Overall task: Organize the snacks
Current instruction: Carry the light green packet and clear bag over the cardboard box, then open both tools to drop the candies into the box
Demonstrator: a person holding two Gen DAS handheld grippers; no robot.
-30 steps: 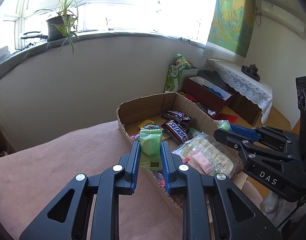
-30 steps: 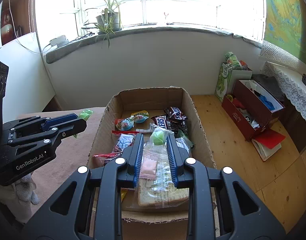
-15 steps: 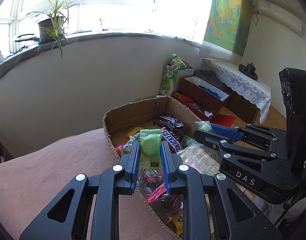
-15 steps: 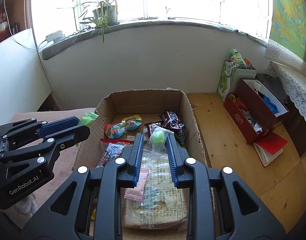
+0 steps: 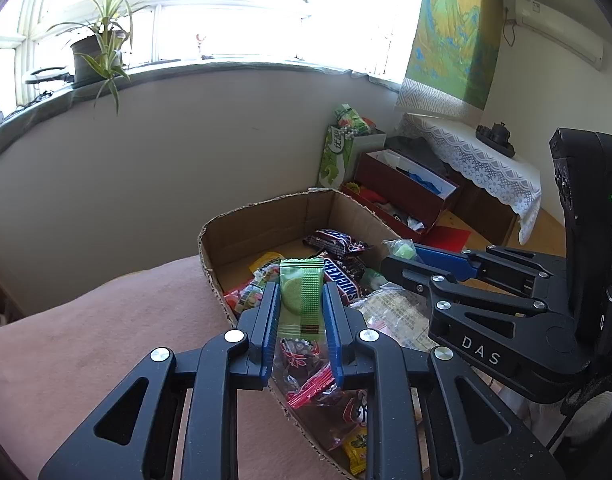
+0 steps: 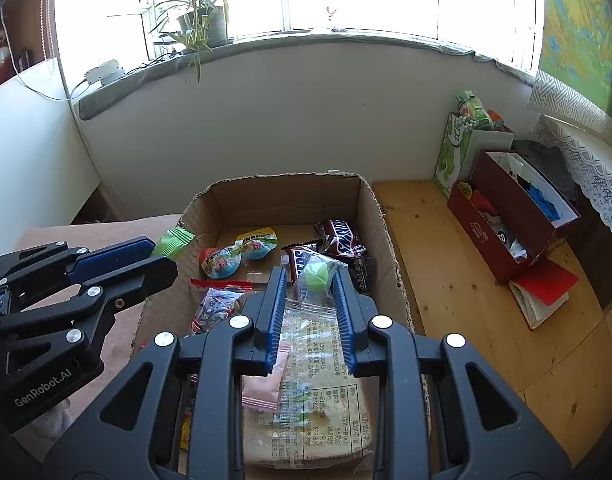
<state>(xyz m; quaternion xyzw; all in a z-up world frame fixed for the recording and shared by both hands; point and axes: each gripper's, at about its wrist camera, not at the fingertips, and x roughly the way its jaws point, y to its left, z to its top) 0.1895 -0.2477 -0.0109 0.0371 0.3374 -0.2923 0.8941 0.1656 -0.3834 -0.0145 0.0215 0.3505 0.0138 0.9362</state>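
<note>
- Above the cardboard box (image 5: 265,216), the left gripper (image 5: 301,300) clamped a green wafer packet (image 5: 300,296).
- Right gripper (image 6: 310,280) jaws gripped a clear-wrapped green candy (image 6: 316,271).

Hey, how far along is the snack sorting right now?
Mostly done: the cardboard box already holds Snickers bars, jelly cups and a flat clear packet. In hand: left tongs grip a green wafer packet, right tongs a small green candy, both above the box. Left: dropping these in.
</note>
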